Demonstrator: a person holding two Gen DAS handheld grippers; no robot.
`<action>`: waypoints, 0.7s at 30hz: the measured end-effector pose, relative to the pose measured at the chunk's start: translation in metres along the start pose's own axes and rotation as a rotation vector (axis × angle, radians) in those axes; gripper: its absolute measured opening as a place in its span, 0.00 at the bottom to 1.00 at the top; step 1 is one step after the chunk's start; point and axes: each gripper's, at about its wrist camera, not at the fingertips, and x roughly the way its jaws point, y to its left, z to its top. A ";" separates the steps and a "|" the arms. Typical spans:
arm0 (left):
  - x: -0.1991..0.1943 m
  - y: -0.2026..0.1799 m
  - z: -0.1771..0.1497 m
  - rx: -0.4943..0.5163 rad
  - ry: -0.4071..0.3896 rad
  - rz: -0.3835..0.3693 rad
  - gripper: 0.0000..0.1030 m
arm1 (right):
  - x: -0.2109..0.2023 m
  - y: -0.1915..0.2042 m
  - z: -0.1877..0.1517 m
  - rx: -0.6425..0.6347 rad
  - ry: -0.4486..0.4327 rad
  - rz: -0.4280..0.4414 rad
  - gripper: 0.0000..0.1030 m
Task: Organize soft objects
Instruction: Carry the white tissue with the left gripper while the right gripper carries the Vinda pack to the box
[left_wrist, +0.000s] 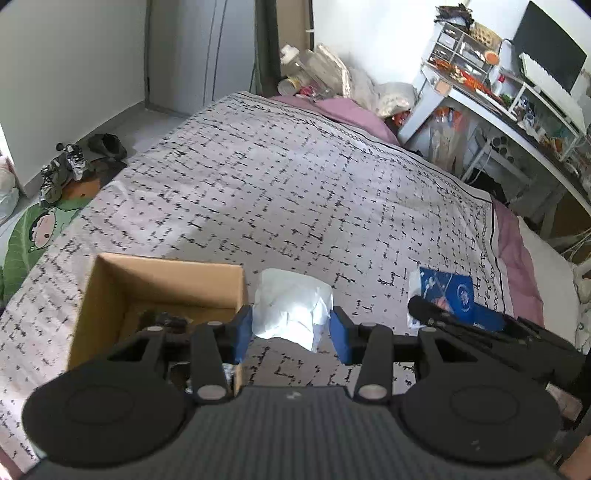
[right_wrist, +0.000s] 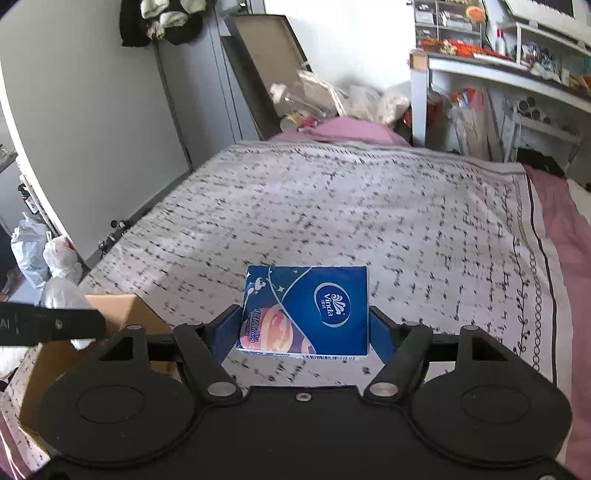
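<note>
Two grippers holding soft things above the bed (left_wrist: 295, 177)
Left gripper (left_wrist: 291, 326) jaws clamp white tissue (left_wrist: 291, 310) beside the cardboard box (left_wrist: 166, 280); right gripper (right_wrist: 304, 325) jaws clamp a blue tissue pack (right_wrist: 310, 314).

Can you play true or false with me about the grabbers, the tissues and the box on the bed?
1. The left gripper is squeezing a white crumpled tissue wad. True.
2. The right gripper holds a red tissue pack. False: the tissue pack is blue.
3. The cardboard box is closed. False: its top is open and you can see inside it.
4. The bed cover is white with small black marks. True.
5. The blue pack is already in the box. False: it is gripped between the right gripper's fingers, above the bed.
</note>
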 end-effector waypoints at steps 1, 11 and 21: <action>-0.003 0.003 0.000 -0.002 -0.003 0.001 0.43 | -0.003 0.004 0.001 -0.008 -0.007 0.002 0.68; -0.039 0.042 0.000 -0.019 -0.039 0.009 0.43 | -0.039 0.043 -0.001 -0.101 -0.061 0.027 0.68; -0.058 0.072 -0.008 -0.058 -0.054 -0.010 0.43 | -0.063 0.087 0.000 -0.152 -0.087 0.068 0.68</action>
